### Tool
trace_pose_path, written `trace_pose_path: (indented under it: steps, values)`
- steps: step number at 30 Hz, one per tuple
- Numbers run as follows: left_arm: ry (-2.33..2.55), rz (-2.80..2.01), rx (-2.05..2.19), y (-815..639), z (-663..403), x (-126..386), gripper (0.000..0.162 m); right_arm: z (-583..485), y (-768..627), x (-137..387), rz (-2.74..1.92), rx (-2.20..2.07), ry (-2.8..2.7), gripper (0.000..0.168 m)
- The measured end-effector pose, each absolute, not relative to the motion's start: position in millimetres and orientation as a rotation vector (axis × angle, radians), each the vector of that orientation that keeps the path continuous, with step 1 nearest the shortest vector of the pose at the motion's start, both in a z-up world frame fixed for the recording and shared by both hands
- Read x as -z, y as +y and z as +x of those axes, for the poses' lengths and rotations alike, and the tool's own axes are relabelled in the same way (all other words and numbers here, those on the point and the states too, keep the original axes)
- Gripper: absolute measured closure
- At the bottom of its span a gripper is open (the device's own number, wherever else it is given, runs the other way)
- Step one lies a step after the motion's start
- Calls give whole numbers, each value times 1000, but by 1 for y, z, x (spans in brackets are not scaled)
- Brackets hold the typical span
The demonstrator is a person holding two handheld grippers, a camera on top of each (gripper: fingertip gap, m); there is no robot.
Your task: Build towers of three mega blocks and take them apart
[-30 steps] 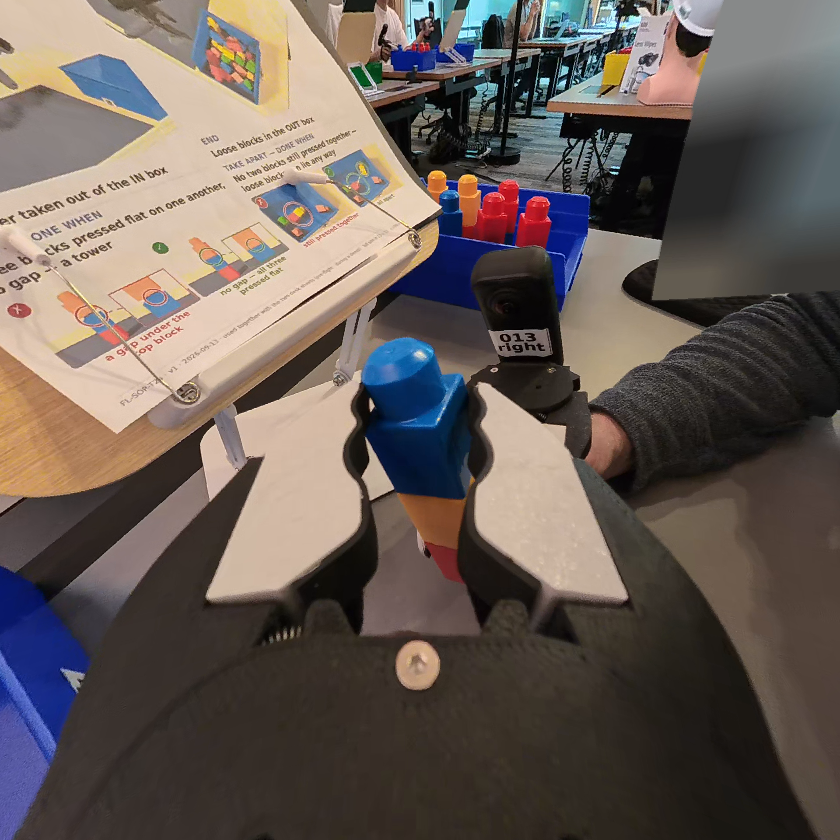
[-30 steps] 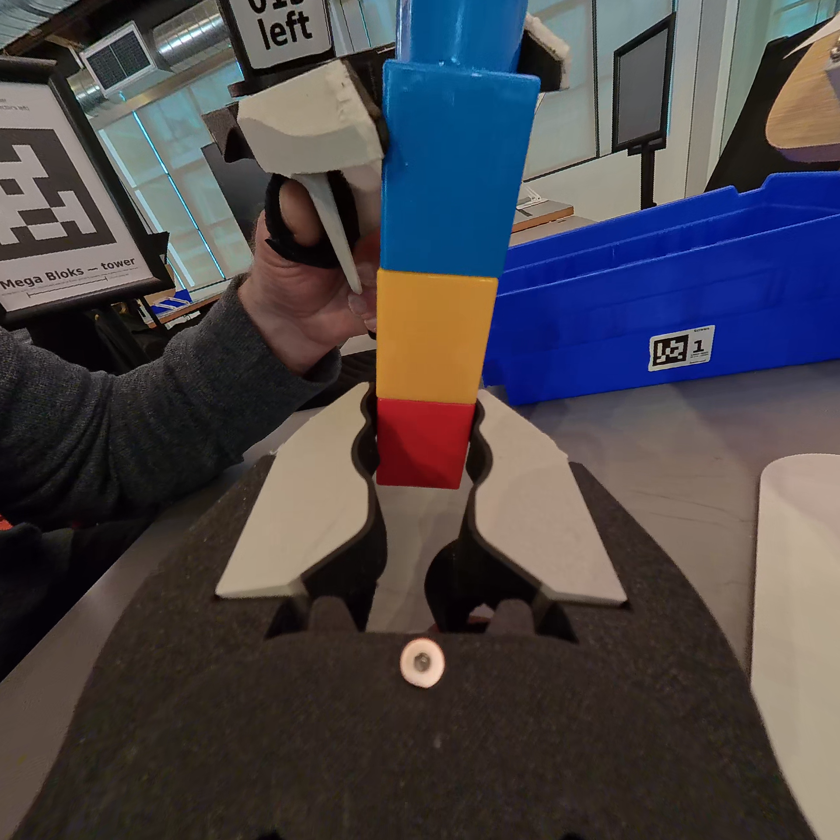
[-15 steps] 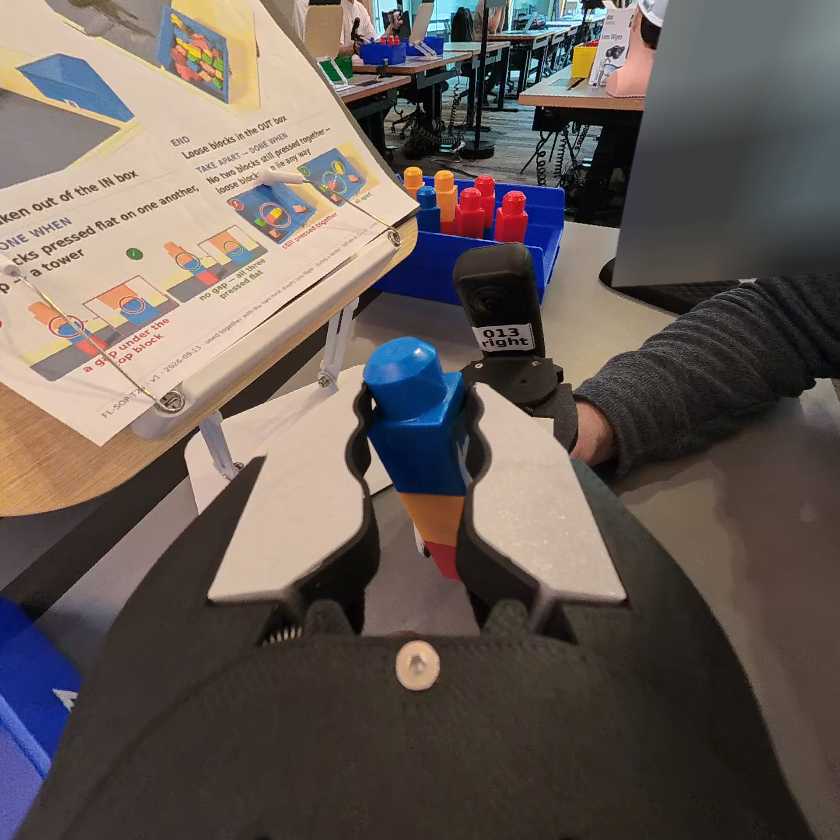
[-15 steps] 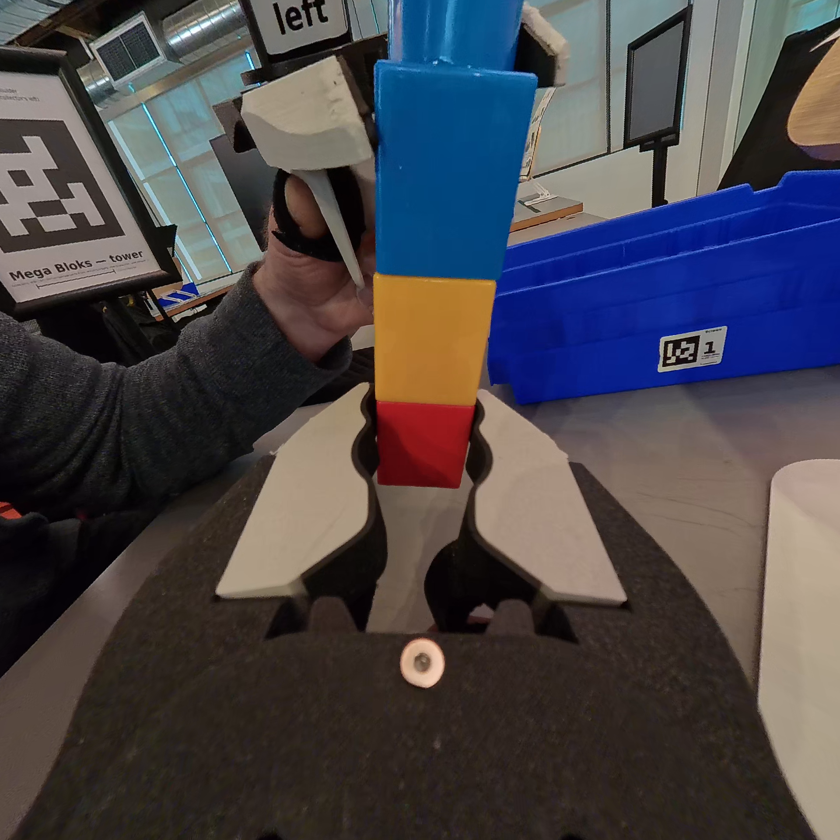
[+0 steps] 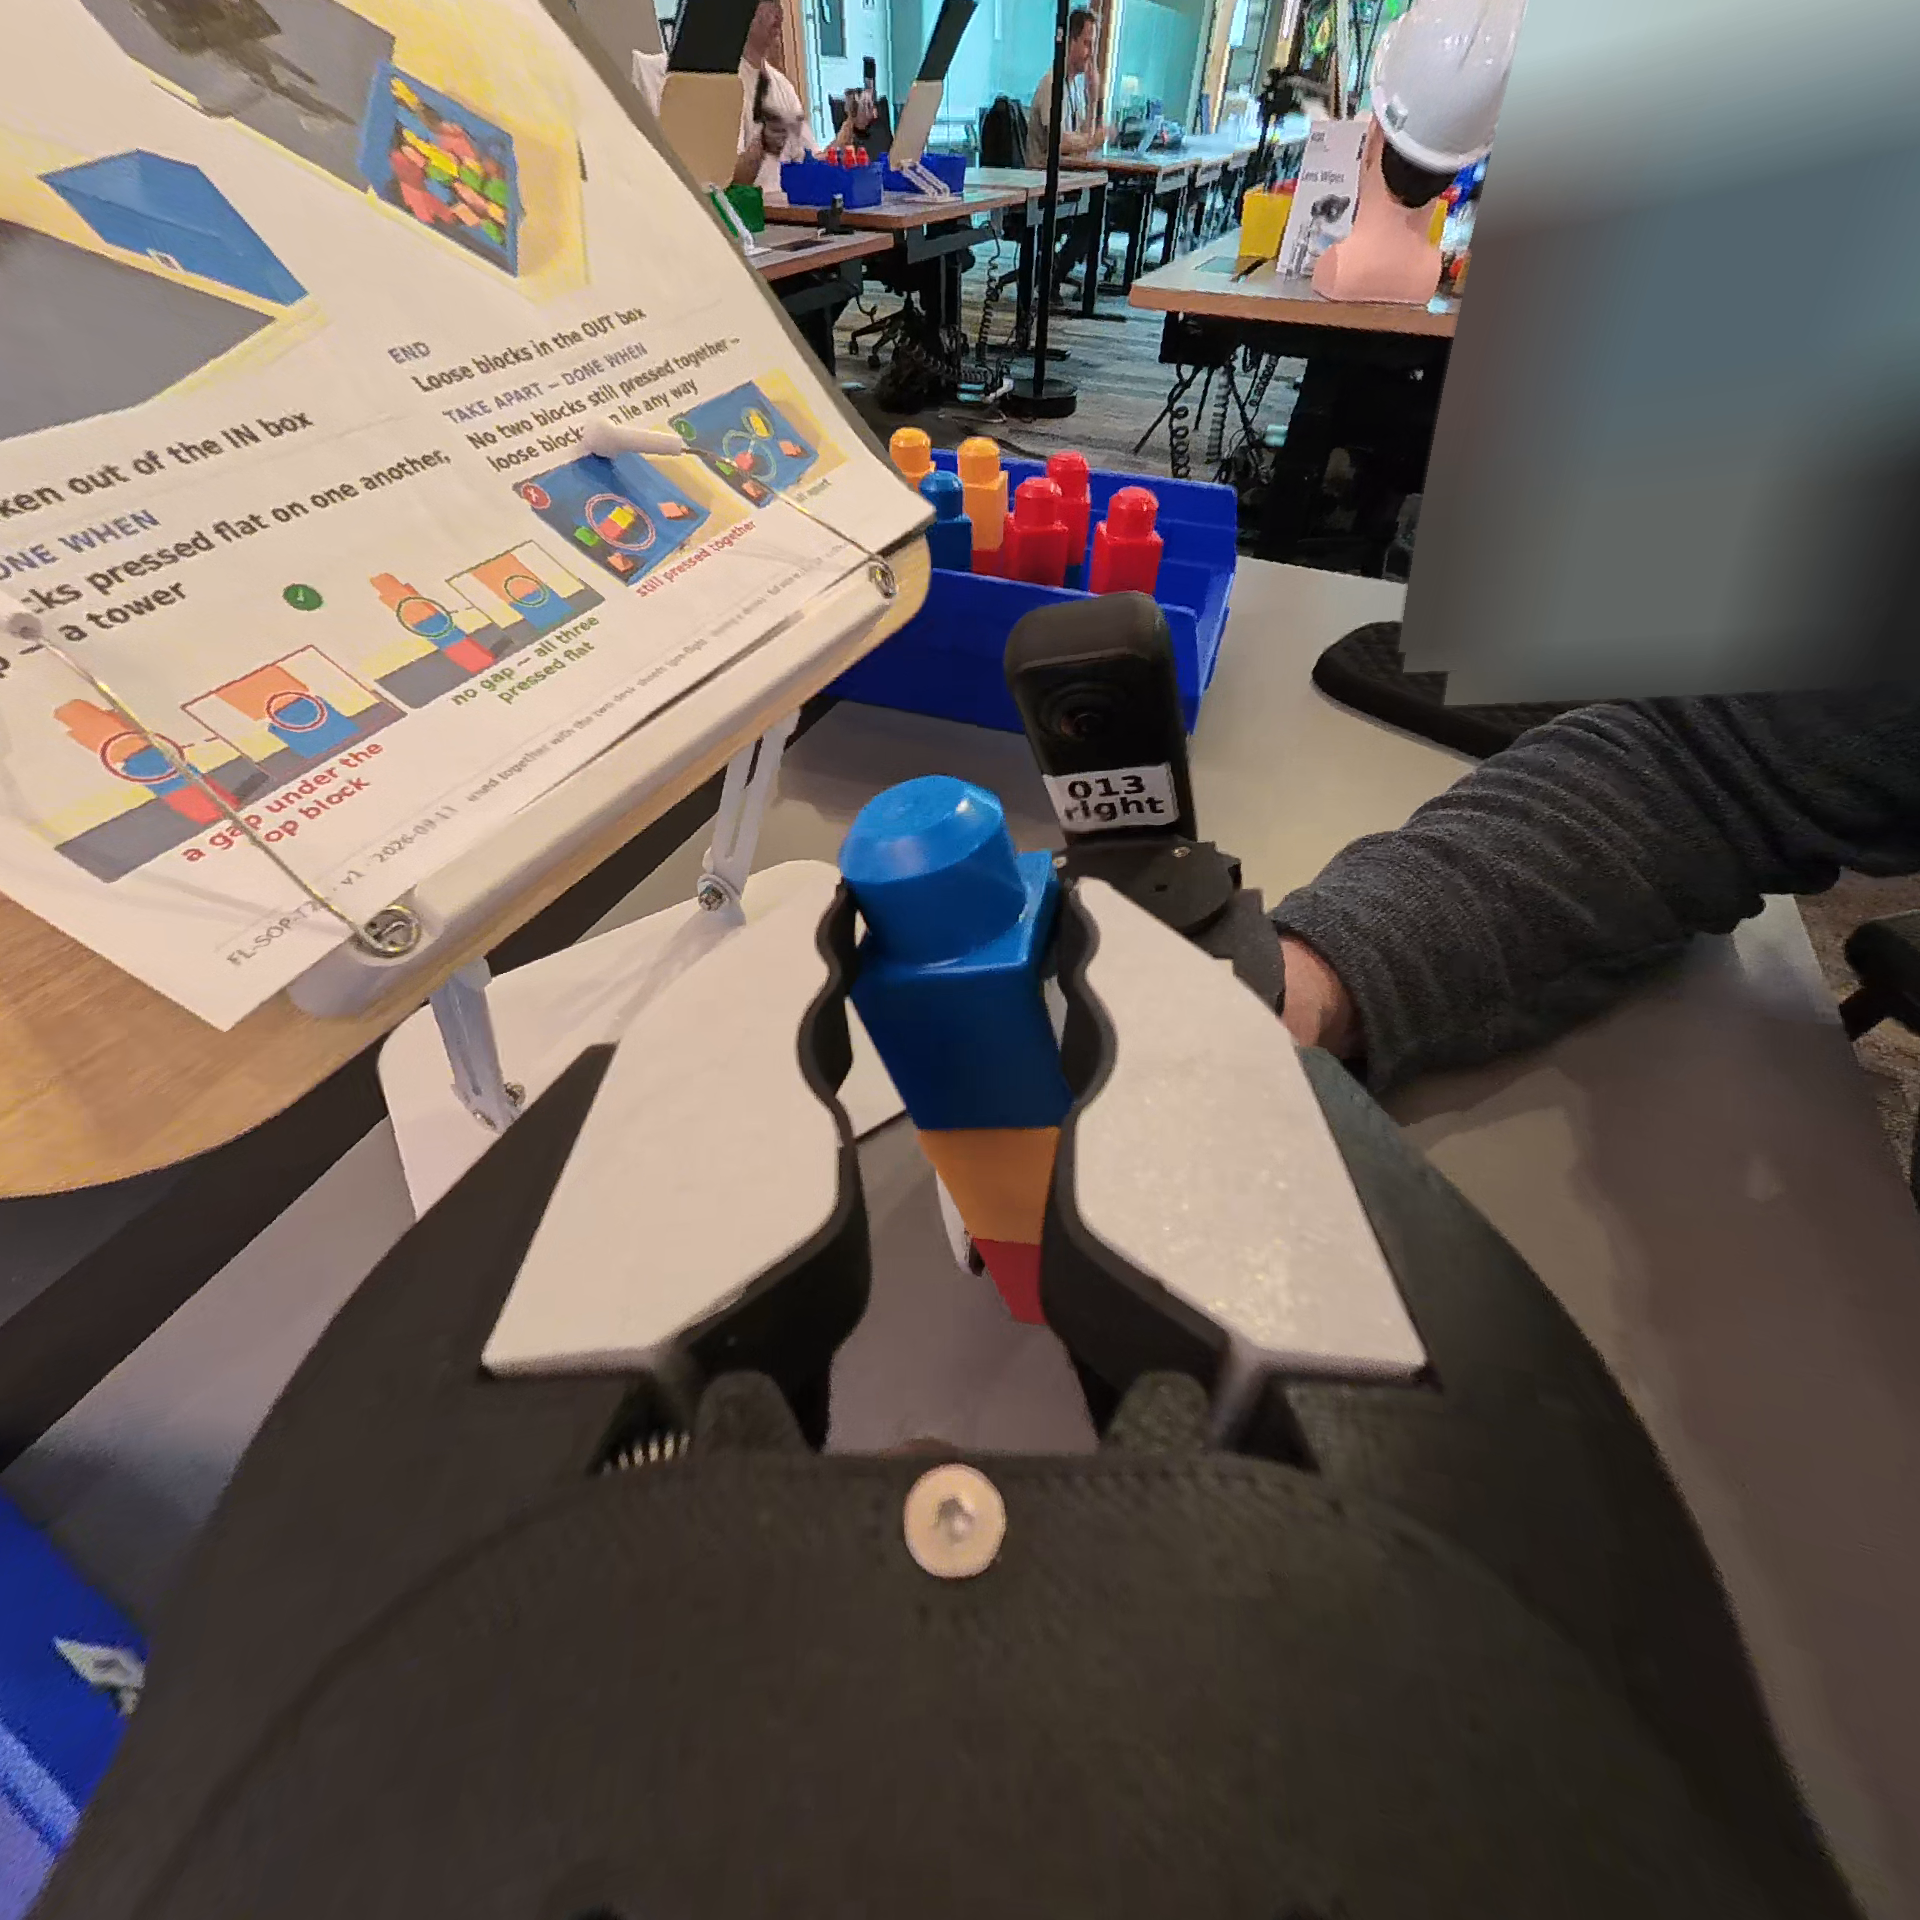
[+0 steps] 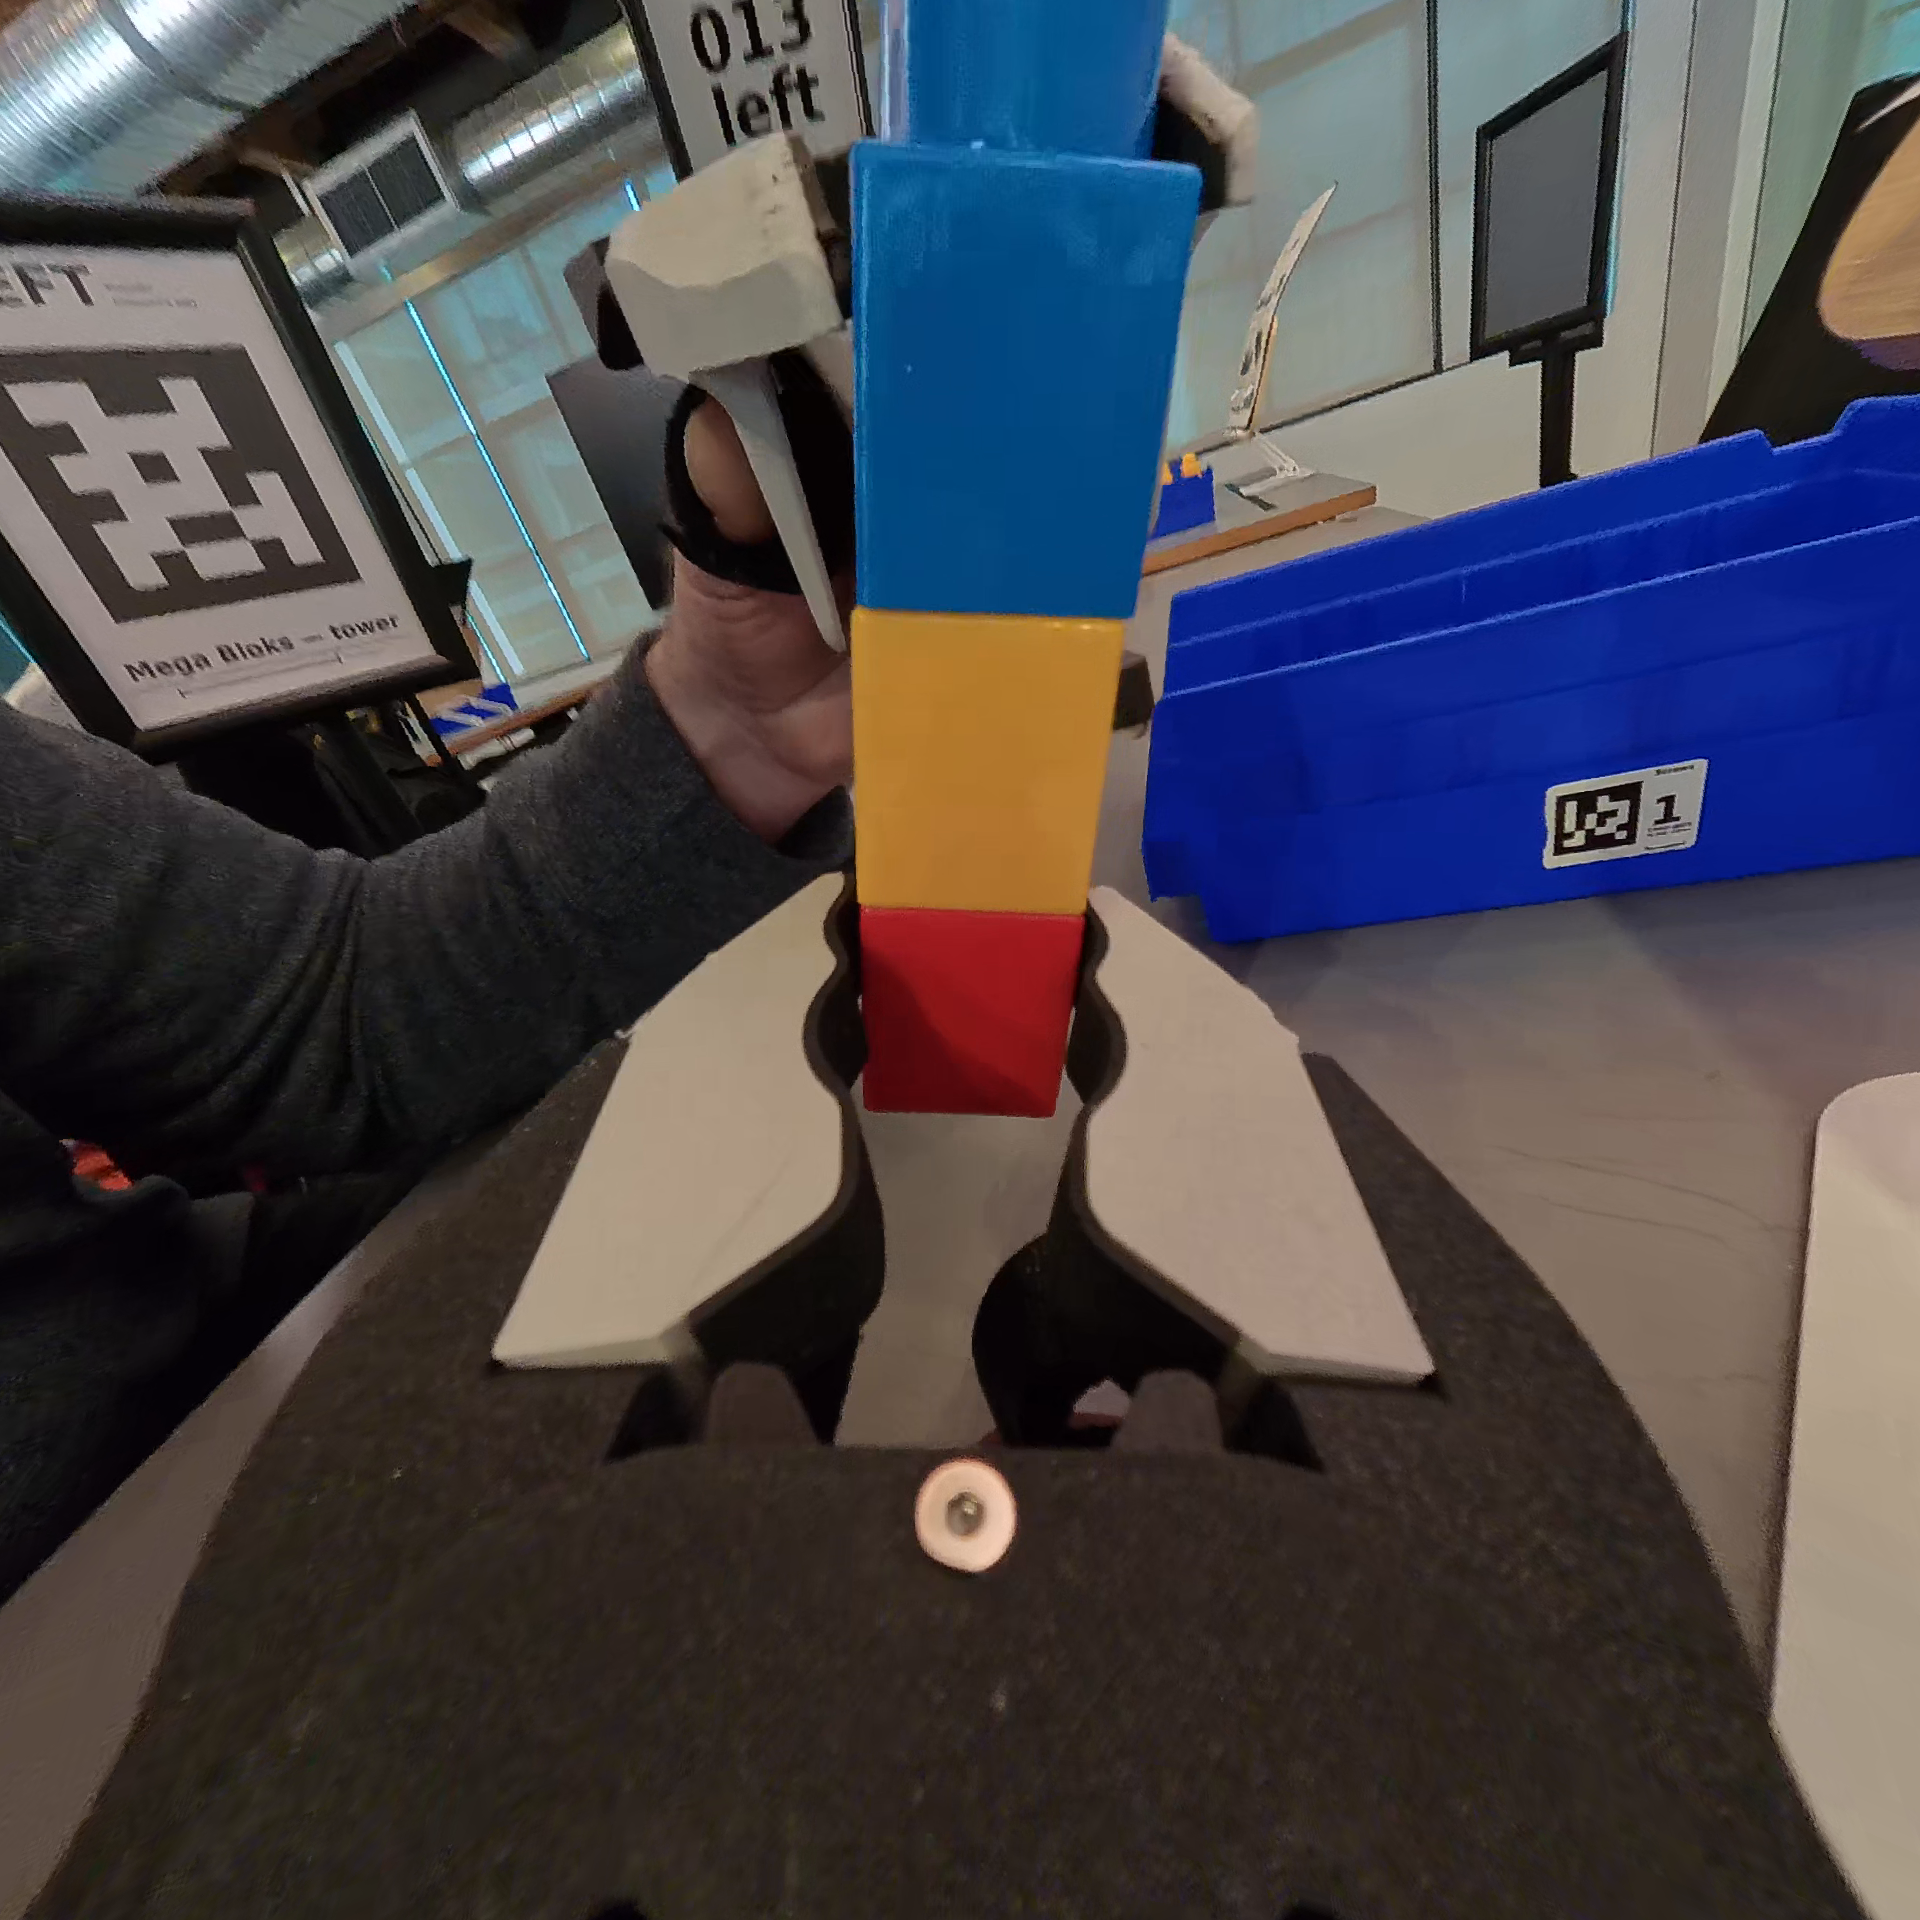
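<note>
A tower of three blocks is held above the grey table: blue block (image 5: pixel 956 997) on top, yellow-orange block (image 5: pixel 992 1179) in the middle, red block (image 5: pixel 1013 1278) at the bottom. My left gripper (image 5: pixel 951 935) is shut on the blue block. My right gripper (image 6: pixel 971 904) is shut on the red block (image 6: pixel 961 1013), below the yellow block (image 6: pixel 982 758) and blue block (image 6: pixel 1013 384). The left gripper's fingers (image 6: pixel 727 270) show at the top of the right wrist view. The blocks sit flush, with no visible gap.
A blue bin (image 5: pixel 1164 665) holding several upright towers (image 5: pixel 1039 520) stands at the back. An instruction board (image 5: pixel 416 468) on a white base (image 5: pixel 623 997) stands on the left. Another blue bin (image 6: pixel 1507 675), a framed marker sign (image 6: pixel 177 478) and a white plate (image 6: pixel 1860 1455) show in the right wrist view. The tips of one gripper are about 9 cm away from the tips of the other.
Both grippers keep their hold and the three blocks stay together. The views have shifted only slightly.
</note>
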State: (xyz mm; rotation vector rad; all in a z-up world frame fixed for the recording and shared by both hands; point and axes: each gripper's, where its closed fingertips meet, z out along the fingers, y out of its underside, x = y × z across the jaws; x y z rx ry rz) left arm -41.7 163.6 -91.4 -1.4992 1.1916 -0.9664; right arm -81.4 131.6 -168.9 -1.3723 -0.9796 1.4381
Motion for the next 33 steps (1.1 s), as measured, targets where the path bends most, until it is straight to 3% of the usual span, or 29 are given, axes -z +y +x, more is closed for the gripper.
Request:
trace_pose_path:
  steps: [3, 7, 9, 14, 17, 33]
  values:
    - [1155, -1502, 1080, 164, -42, 89, 115, -79, 133, 166, -1364, -1494, -954, 133]
    - [1100, -1508, 1160, 168, -43, 89, 116, -79, 131, 166, -1359, -1531, -965, 133]
    - [1070, -1549, 1123, 177, -45, 96, 102, -79, 130, 165, -1355, -1542, -970, 133]
    - [1062, -1562, 1180, 174, -44, 103, 105, -81, 130, 168, -1377, -1553, -987, 133]
    - [1081, -1537, 1244, 166, -42, 102, 124, -82, 129, 169, -1386, -1571, -995, 133]
    - [1110, -1506, 1319, 159, -48, 105, 124, -85, 124, 172, -1401, -1579, -1048, 133]
